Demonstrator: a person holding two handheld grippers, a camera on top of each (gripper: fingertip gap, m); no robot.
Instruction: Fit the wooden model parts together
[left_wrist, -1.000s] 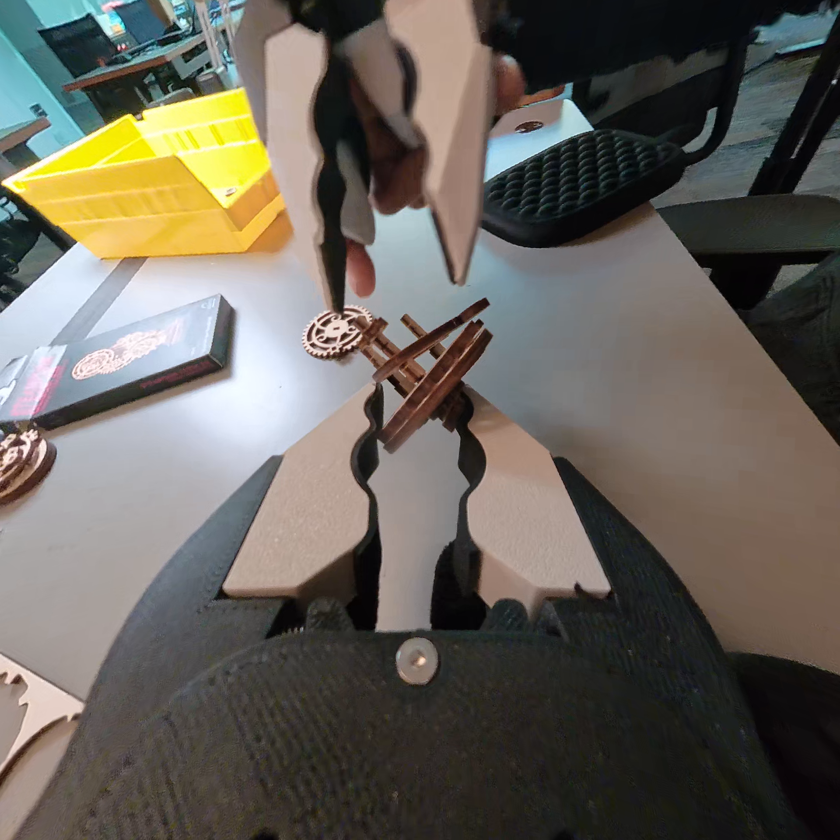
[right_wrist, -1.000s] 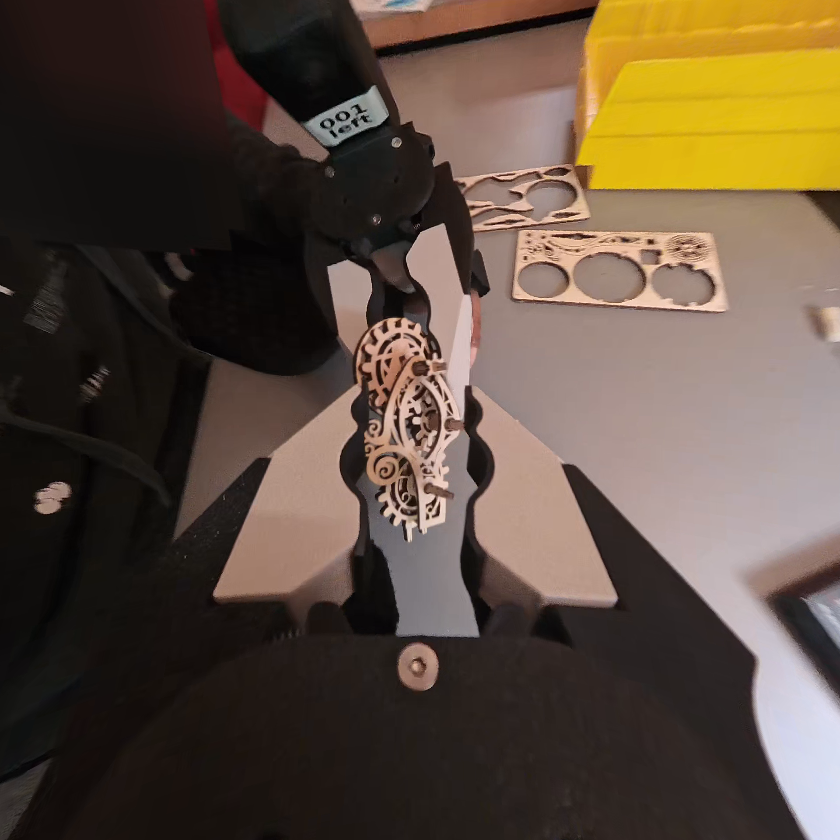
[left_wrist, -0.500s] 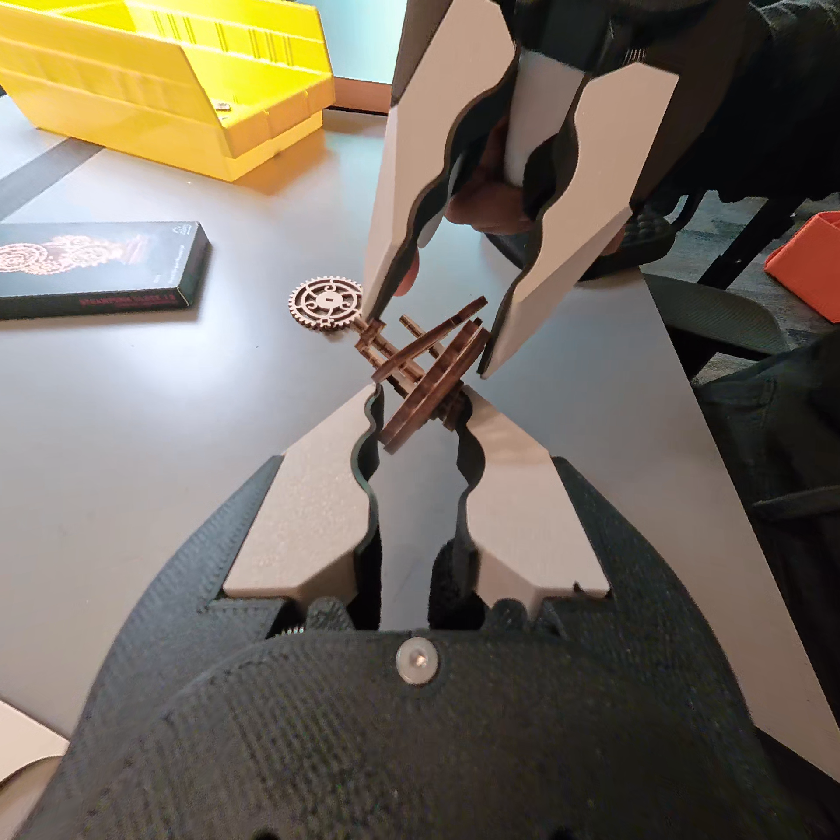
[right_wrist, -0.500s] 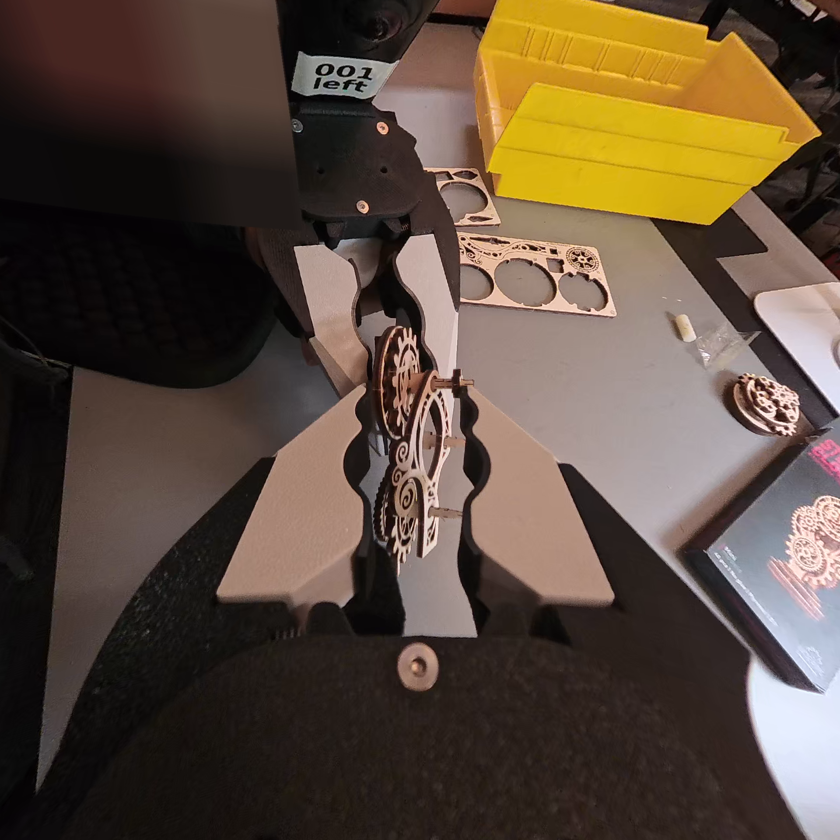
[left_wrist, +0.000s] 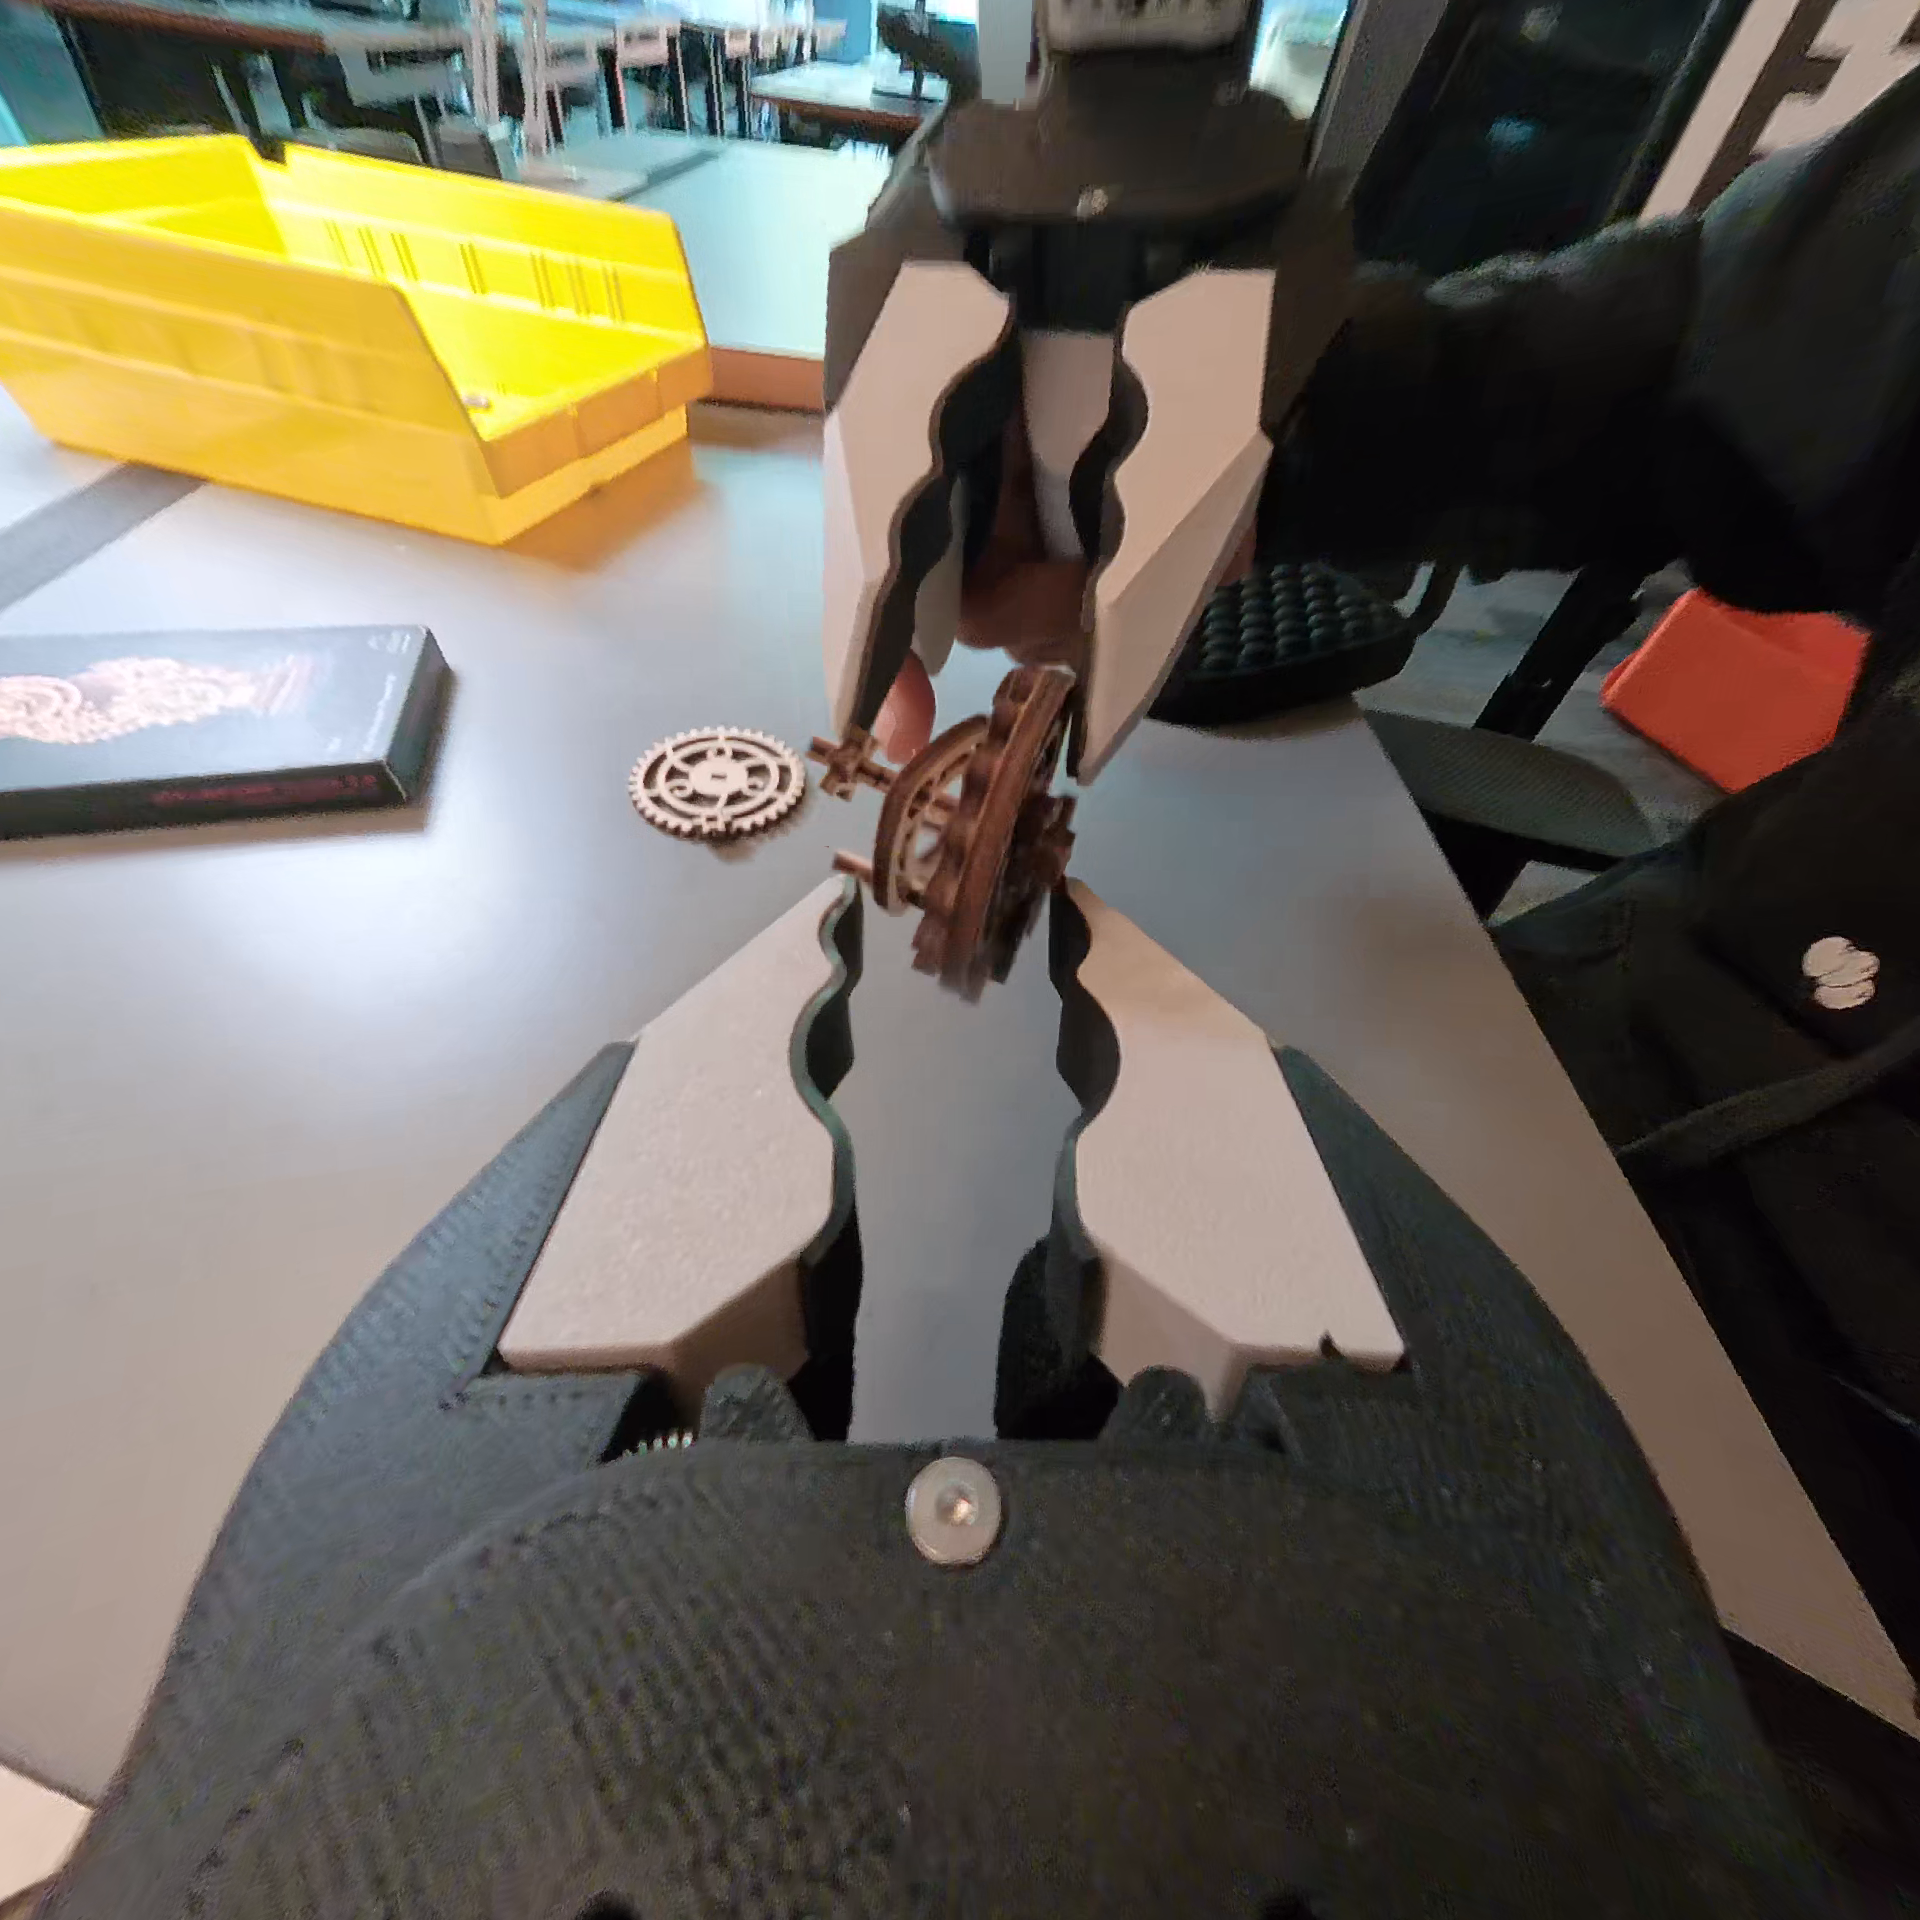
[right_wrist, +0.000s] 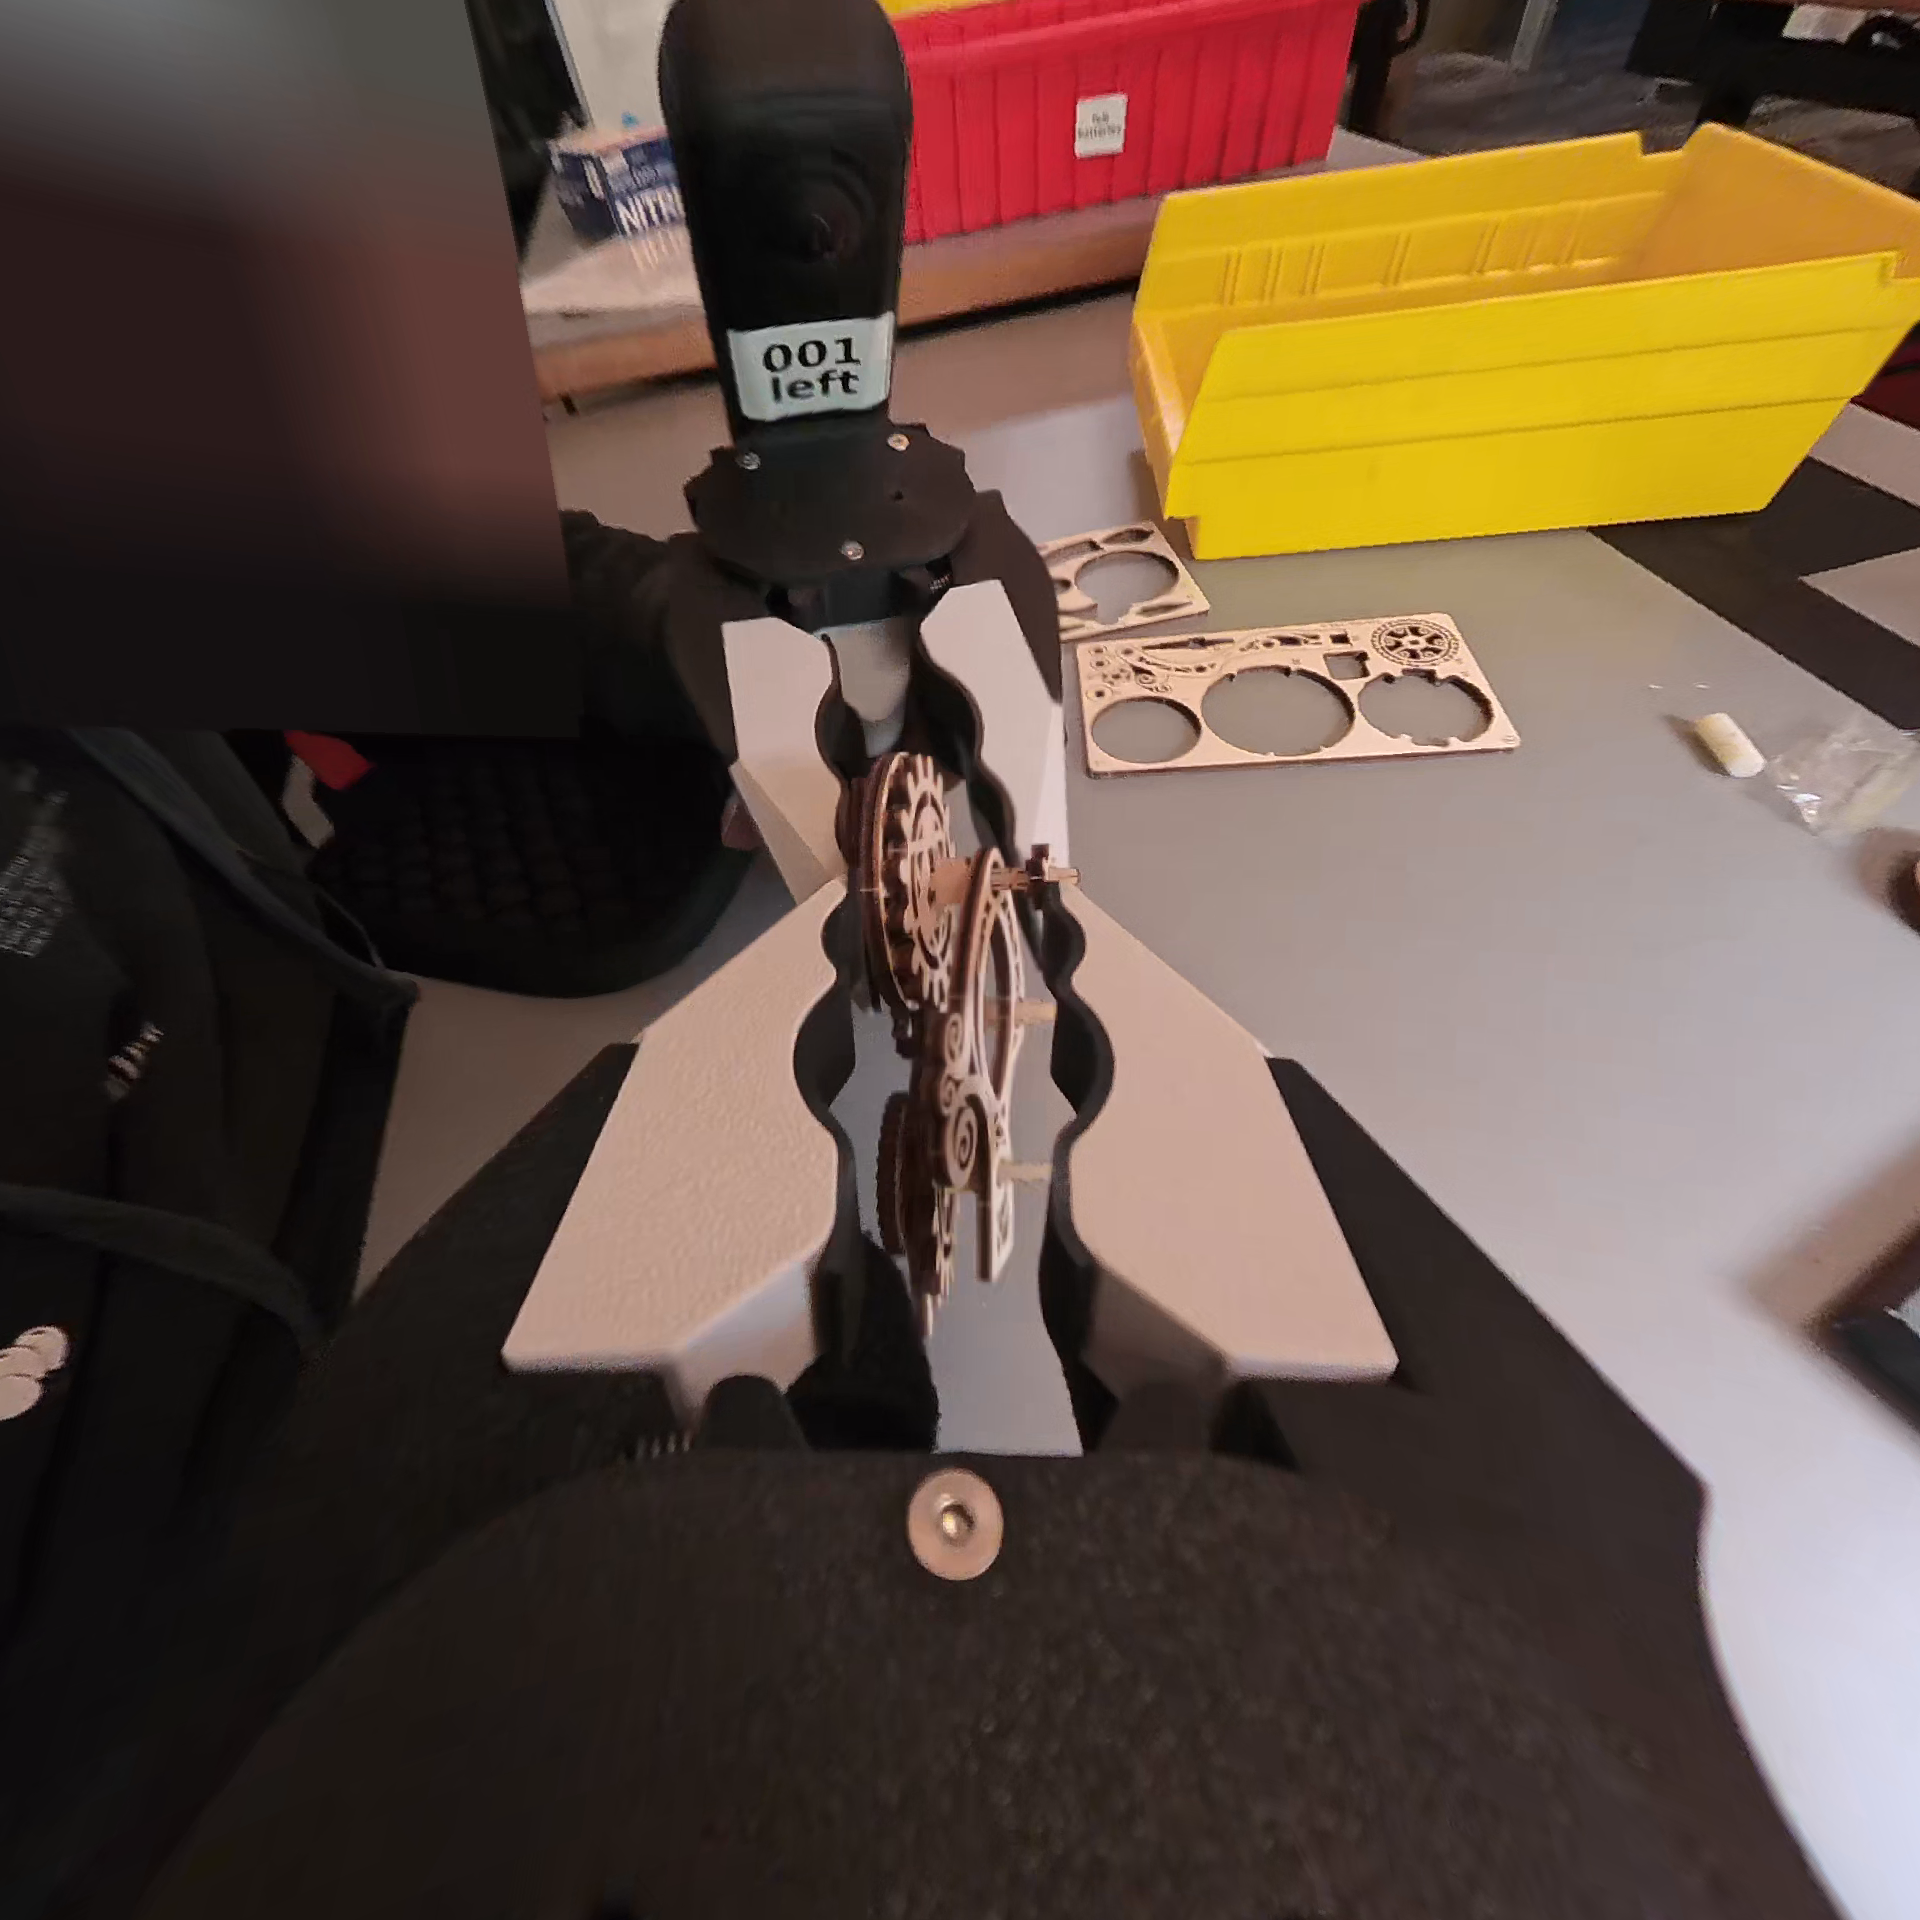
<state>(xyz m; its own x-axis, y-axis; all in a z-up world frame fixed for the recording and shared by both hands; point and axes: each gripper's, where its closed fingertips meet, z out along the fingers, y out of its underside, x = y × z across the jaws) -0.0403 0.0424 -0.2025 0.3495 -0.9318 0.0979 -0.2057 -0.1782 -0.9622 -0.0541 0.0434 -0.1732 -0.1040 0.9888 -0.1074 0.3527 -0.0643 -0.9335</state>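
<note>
A dark wooden gear assembly (left_wrist: 966, 831) with discs and pegs hangs above the grey table (left_wrist: 312, 1039). My left gripper (left_wrist: 956, 894) is shut on its near end at the fingertips. My right gripper (left_wrist: 971, 748) comes down from the far side, partly open, and its tips straddle the far end. In the right wrist view the assembly (right_wrist: 956, 1039) stands edge-on between my right gripper's (right_wrist: 940, 899) fingers. Its pegs reach the right finger (right_wrist: 1081, 1039). The left gripper (right_wrist: 904, 831) faces it. A loose wooden gear (left_wrist: 717, 779) lies flat on the table, left of the assembly.
A yellow bin (left_wrist: 364, 332) stands at the back, and a black box (left_wrist: 208, 727) lies at the left. Two punched-out wooden sheets (right_wrist: 1288, 696) lie near the bin (right_wrist: 1507, 364). A small white piece (right_wrist: 1720, 743) and a plastic wrapper (right_wrist: 1849, 769) lie beside them. A chair cushion (left_wrist: 1288, 634) is at the table's right edge. Only a small space, under 4 cm, lies between the two pairs of fingers.
The right gripper has come down so its tips straddle the assembly. The assembly has turned from tilted to nearly upright. The left gripper's jaw gap looks unchanged.
</note>
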